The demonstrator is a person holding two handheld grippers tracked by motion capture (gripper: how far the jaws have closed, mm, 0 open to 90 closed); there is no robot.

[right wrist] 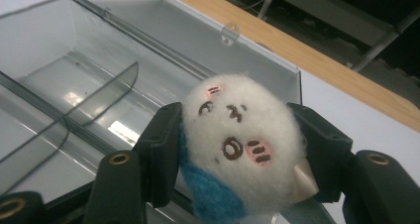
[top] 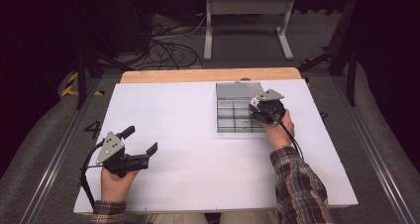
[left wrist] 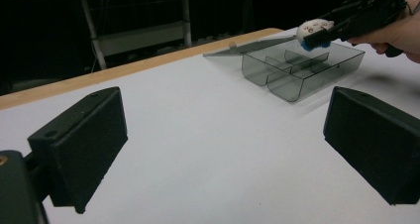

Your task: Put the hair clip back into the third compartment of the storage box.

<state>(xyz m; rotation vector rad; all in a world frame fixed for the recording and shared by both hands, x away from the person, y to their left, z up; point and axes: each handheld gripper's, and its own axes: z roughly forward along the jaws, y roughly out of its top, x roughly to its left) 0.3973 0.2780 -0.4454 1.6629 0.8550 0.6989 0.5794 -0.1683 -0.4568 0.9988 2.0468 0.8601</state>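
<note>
Right claw [right wrist: 237, 149] grips plush toy [right wrist: 242, 144] above open box [right wrist: 64, 60].

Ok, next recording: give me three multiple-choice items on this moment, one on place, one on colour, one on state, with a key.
1. Where is the plush toy?
A. on the bare table
B. between the right gripper's jaws, above the clear compartment box
C. in the left gripper

2. What colours is the toy?
A. white with a blue patch
B. all red
C. black and yellow

3. How is the box lid?
A. shut
B. open, folded back
C. held by a gripper

Key: 1 B, the right gripper view shows it pinched over the box; 2 A, white fur, blue below; 3 B, the lid lies flat behind the box.
</note>
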